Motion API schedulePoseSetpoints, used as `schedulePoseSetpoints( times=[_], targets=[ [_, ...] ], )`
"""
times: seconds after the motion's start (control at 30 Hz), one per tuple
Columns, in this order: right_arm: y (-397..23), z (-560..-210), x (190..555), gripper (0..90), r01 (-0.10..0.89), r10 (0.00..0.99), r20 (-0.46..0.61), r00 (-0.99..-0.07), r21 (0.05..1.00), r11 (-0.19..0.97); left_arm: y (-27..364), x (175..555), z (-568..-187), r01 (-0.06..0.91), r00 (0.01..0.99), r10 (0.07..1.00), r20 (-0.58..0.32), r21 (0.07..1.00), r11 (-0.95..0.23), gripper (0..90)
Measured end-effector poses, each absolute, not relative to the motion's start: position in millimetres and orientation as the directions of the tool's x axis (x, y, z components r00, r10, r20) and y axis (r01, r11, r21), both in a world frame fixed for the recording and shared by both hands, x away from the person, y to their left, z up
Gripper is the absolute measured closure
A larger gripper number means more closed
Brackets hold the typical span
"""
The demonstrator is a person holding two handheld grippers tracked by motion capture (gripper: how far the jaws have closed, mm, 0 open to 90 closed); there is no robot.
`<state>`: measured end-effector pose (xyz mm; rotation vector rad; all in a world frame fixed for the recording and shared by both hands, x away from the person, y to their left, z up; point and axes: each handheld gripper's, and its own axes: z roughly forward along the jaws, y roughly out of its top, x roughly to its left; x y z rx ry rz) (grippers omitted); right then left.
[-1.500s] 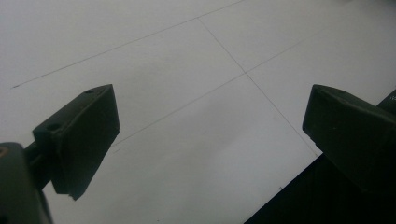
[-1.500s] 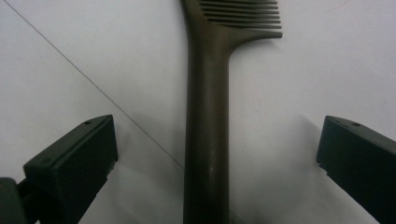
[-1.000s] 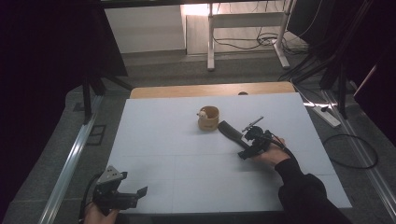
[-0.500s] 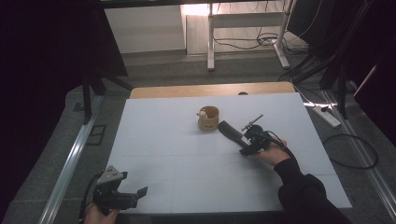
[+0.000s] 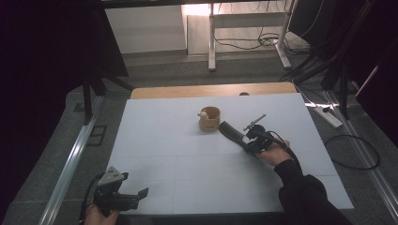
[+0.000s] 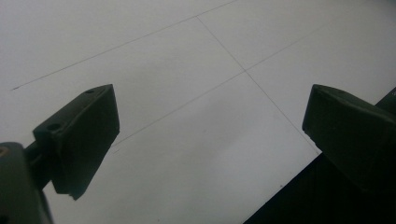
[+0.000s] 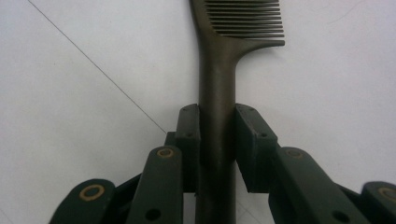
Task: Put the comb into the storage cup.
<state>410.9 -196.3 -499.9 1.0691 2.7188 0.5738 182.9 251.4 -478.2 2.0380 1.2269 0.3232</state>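
Gripping: right gripper (image 7: 217, 140) jaws, just closing, clamp the comb (image 7: 217, 70) handle.
Advice: lift level, clear of the wooden cup (image 5: 209, 118).
Left gripper (image 6: 210, 135): open, idle.

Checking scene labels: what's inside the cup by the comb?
A small whitish lump sits at the rim of the tan cup; what it is can't be told. The cup's wall hides the rest inside. The right gripper has just closed on the comb handle.
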Motion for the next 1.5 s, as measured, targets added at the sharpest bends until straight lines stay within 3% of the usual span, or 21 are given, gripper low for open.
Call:
schedulePoseSetpoints(
  times=[1.5],
  targets=[
    [-230,-478,396,73.0,0.63,0.717,0.039,-0.696,0.513,0.583,251,183,-478,0.659,0.516,0.844,-0.145,0.697,-0.283,4.2]
  ],
)
